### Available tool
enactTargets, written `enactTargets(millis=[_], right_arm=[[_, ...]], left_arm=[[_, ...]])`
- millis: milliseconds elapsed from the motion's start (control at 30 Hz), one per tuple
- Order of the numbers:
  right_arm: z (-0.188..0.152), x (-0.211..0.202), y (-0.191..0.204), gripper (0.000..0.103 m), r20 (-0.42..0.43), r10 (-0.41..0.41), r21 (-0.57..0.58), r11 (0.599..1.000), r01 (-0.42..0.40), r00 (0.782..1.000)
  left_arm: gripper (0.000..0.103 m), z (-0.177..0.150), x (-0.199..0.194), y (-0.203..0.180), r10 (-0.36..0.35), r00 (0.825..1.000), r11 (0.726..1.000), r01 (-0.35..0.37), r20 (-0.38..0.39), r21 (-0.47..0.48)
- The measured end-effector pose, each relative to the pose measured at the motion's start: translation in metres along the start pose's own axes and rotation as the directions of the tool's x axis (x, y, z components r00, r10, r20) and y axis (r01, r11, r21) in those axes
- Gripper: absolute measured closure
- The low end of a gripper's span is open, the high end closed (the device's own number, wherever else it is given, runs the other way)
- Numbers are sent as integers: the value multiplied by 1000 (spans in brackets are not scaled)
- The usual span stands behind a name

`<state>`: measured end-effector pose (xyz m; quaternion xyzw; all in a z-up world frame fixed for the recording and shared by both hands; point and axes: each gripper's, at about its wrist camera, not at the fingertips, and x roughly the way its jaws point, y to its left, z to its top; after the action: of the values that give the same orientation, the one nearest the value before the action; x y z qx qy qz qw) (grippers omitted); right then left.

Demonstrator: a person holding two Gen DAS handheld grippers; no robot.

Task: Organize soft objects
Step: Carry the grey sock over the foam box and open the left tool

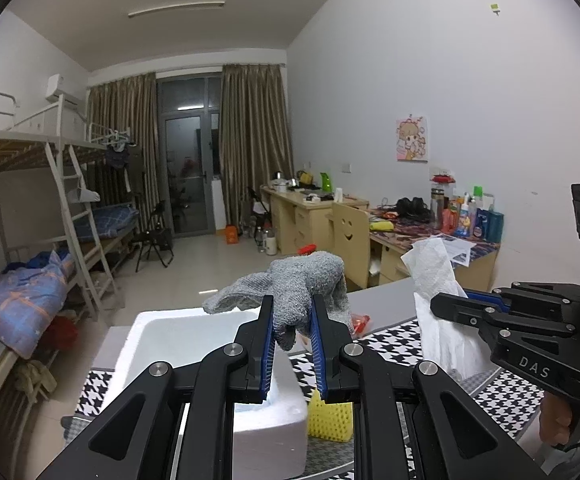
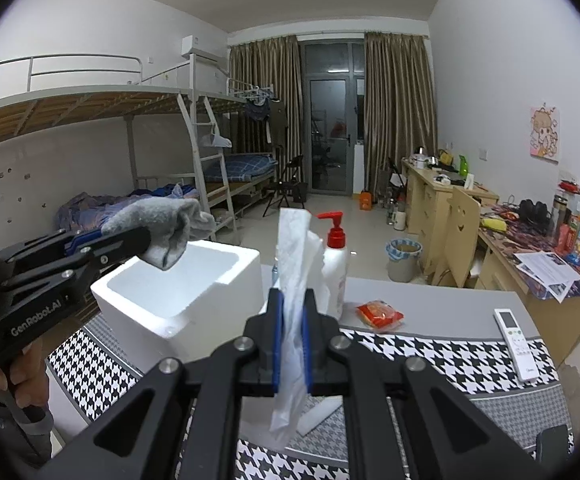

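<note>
My left gripper [image 1: 292, 306] is shut on a grey knitted sock [image 1: 298, 284], which bunches up above the blue pads and droops to the left. It hangs over the open white foam box [image 1: 194, 332]; in the right wrist view the sock [image 2: 162, 220] sits just above the box's [image 2: 186, 280] near-left rim. My right gripper [image 2: 294, 300] is shut on a white paper tissue [image 2: 294, 256] that stands up above the jaws and hangs below them. In the left wrist view that tissue [image 1: 430, 268] and the right gripper [image 1: 446, 302] are at the right.
The table [image 2: 442, 292] carries a houndstooth cloth [image 2: 430, 352]. On it are a white pump bottle with a red top [image 2: 336, 256], a red snack packet [image 2: 380, 314], a white remote [image 2: 514, 340] and a yellow sponge [image 1: 330, 420]. Bunk beds stand left, desks right.
</note>
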<state>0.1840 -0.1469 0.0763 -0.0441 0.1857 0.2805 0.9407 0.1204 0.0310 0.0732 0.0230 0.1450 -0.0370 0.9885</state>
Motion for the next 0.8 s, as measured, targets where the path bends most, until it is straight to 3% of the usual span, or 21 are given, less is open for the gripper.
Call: enactTargets(millis=[800], right_arm=[[10, 25, 27, 91, -26, 66, -35, 997, -67, 997]], left_arm=[[85, -2, 14, 27, 97, 995, 994, -99, -26, -52]])
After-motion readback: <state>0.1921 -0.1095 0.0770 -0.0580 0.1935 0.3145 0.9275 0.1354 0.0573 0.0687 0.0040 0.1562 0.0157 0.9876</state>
